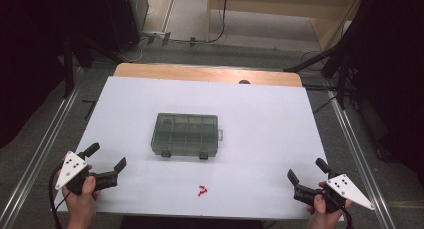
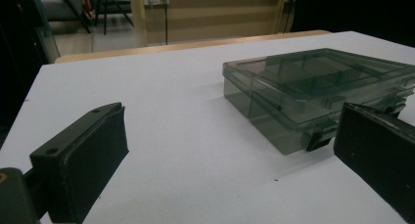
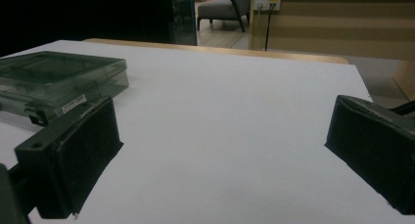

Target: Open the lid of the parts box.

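Note:
A smoky transparent compartment box [image 1: 185, 135] lies shut in the middle of the white table [image 1: 260, 119], its two latches facing the near edge. The same box [image 2: 313, 94] fills the right of the left gripper view, and the box [image 3: 54, 82] lies at the left of the right gripper view. A few small red pieces [image 1: 202, 191] lie in front of it near the table's front edge. My left gripper [image 1: 106, 157] rests open at the near left corner, with nothing between its jaws. My right gripper [image 1: 307, 171] stands open at the near right corner, likewise with nothing in it.
A wooden strip [image 1: 210, 74] runs along the table's far edge, with a small dark knob [image 1: 244, 82] on it. Metal rails [image 1: 42, 139] flank both sides. Cables [image 1: 220, 24] and stands lie on the floor beyond. The tabletop around the box is bare white.

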Demonstrator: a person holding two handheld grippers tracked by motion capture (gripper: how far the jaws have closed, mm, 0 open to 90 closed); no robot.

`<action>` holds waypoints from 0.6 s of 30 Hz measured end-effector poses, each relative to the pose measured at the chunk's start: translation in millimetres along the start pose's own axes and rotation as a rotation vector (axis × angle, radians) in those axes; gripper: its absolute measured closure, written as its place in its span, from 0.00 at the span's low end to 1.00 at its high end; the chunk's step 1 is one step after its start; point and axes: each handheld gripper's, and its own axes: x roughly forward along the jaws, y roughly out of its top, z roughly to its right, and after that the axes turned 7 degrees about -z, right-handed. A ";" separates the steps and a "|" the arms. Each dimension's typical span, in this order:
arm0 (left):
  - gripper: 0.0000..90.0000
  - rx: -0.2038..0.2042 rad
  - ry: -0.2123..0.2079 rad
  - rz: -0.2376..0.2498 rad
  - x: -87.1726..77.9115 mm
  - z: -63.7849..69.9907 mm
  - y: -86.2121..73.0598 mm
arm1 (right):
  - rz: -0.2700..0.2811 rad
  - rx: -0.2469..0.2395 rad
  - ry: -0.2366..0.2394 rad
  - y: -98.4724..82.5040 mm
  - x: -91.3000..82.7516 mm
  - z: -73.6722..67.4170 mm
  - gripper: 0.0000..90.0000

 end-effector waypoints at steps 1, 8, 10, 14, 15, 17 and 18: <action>0.00 0.000 0.001 0.000 0.1 0.6 -0.1 | 0.001 -0.001 -0.002 0.3 0.0 0.1 0.00; 0.00 -0.010 0.006 0.003 1.9 4.4 2.3 | -0.020 -0.043 -0.009 1.1 5.7 -10.7 0.00; 0.00 -0.007 0.003 -0.001 3.0 6.5 2.1 | -0.021 -0.039 0.010 2.1 7.9 -14.8 0.00; 0.00 -0.006 -0.018 -0.006 6.5 14.0 2.6 | -0.035 -0.035 0.043 3.1 16.1 -24.1 0.00; 0.00 0.006 -0.019 -0.016 7.3 17.0 2.6 | -0.035 -0.041 0.047 3.3 17.9 -25.6 0.00; 0.00 0.017 -0.026 -0.021 8.6 21.9 2.7 | -0.036 -0.039 0.059 4.1 20.9 -29.4 0.00; 0.00 0.015 -0.033 -0.018 9.4 24.8 2.8 | -0.037 -0.043 0.066 4.5 23.2 -32.0 0.01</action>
